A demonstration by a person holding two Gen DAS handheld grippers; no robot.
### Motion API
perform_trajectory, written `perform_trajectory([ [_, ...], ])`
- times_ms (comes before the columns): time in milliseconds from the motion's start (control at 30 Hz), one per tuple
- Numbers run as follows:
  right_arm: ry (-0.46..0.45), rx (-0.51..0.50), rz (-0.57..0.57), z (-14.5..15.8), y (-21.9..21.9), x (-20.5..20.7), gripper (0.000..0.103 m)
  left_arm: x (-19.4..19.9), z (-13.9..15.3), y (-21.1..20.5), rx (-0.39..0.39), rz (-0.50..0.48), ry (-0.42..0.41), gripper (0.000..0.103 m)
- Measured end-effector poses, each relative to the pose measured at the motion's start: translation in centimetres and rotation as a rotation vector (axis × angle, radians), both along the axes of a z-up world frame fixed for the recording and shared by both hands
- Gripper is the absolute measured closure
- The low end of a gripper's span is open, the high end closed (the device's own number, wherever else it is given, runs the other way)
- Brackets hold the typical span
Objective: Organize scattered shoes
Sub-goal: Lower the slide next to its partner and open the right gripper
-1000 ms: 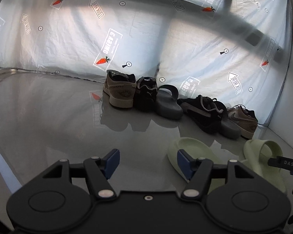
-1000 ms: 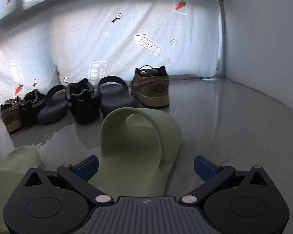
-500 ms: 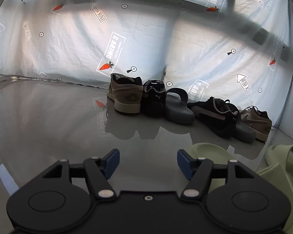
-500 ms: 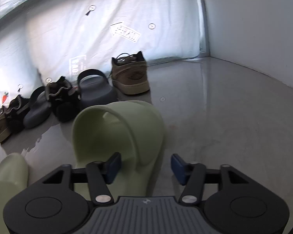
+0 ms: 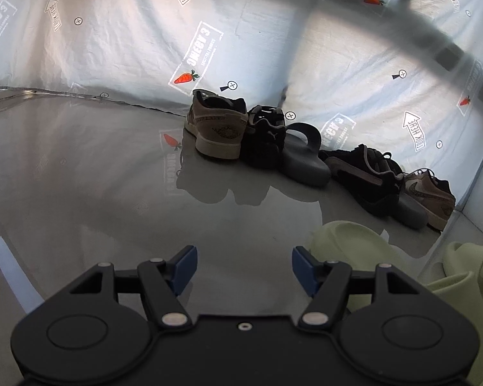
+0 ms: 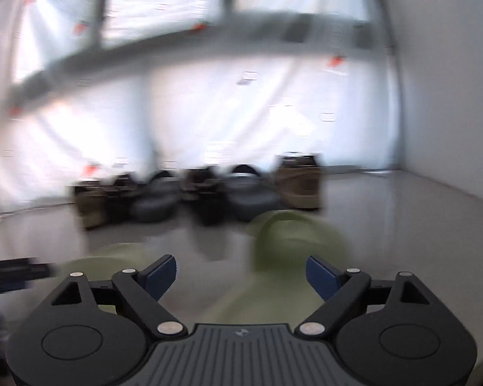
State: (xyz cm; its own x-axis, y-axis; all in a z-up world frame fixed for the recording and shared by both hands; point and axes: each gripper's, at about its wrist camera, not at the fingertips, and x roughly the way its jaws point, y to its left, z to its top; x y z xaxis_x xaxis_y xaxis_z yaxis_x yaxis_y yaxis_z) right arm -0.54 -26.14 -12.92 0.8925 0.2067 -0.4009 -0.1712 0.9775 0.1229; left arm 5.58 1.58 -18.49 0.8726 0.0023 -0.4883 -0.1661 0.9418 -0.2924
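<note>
Two pale green slides lie on the grey floor. In the left wrist view one point(image 5: 351, 241) lies just right of my open, empty left gripper point(image 5: 244, 265), the other point(image 5: 467, 270) at the far right. In the blurred right wrist view one green slide point(image 6: 293, 244) lies ahead between the fingers of my open right gripper point(image 6: 241, 273), the other point(image 6: 112, 260) to the left. A row of shoes stands along the back sheet: tan sneaker point(image 5: 215, 128), black sneaker point(image 5: 264, 138), dark slide point(image 5: 302, 154), black sneaker point(image 5: 364, 173), tan sneaker point(image 5: 431, 196).
A white printed sheet point(image 5: 209, 41) hangs behind the shoes. A white wall point(image 6: 450, 96) closes the right side. Glossy grey floor point(image 5: 80, 177) stretches to the left. The left gripper's black body point(image 6: 13, 270) shows at the right view's left edge.
The right gripper was closing on the green slide's strap half a second ago; now it is wide open, and the view is swinging and blurred. The left gripper has shifted little.
</note>
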Motion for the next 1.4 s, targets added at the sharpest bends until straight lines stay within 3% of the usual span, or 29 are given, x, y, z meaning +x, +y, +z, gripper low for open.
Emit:
perform_trajectory([
  [67, 0.042, -0.048, 0.104, -0.7, 3.5, 1.0, 0.009, 0.0, -0.1, 0.0, 0.001, 0.016, 0.008, 0.037],
  [133, 0.020, -0.088, 0.106, -0.9, 5.2, 1.6, 0.004, 0.1, -0.2, 0.1, -0.003, 0.029, 0.015, 0.037],
  [267, 0.093, -0.068, 0.138, -0.9, 6.3, 3.1, 0.003, 0.5, -0.2, -0.3, 0.019, -0.002, 0.033, 0.037],
  [400, 0.134, -0.185, 0.183, -2.5, 8.3, 3.4, 0.003, 0.2, -0.2, -0.3, 0.016, -0.010, 0.016, 0.037],
  [567, 0.119, -0.181, 0.044, -3.5, 8.3, 3.0, 0.003, 0.2, -0.1, -0.6, 0.030, -0.016, 0.007, 0.037],
  [667, 0.133, -0.172, -0.066, -3.4, 6.6, 3.8, 0.003, 0.3, -0.1, -0.5, 0.023, -0.020, 0.009, 0.037],
  [900, 0.141, -0.182, -0.163, -3.5, 2.5, 5.3, 0.003, 0.2, -0.1, -0.5, 0.018, -0.022, 0.004, 0.037],
  [1100, 0.141, -0.197, -0.115, -3.3, 0.4, 5.9, 0.002, 0.2, -0.2, -0.5, 0.015, -0.024, 0.002, 0.037],
  [1167, 0.110, -0.196, -0.085, -2.9, 0.2, 5.2, 0.002, 0.2, -0.2, -0.4, 0.012, -0.023, 0.000, 0.037],
  [1300, -0.055, -0.124, -0.092, -0.8, -3.0, 1.0, 0.002, 0.2, -0.2, -0.4, 0.010, -0.025, -0.002, 0.037],
  [1400, -0.041, -0.190, -0.239, -0.2, -5.9, 0.6, 0.002, 0.3, -0.2, -0.4, 0.009, -0.028, -0.002, 0.037],
])
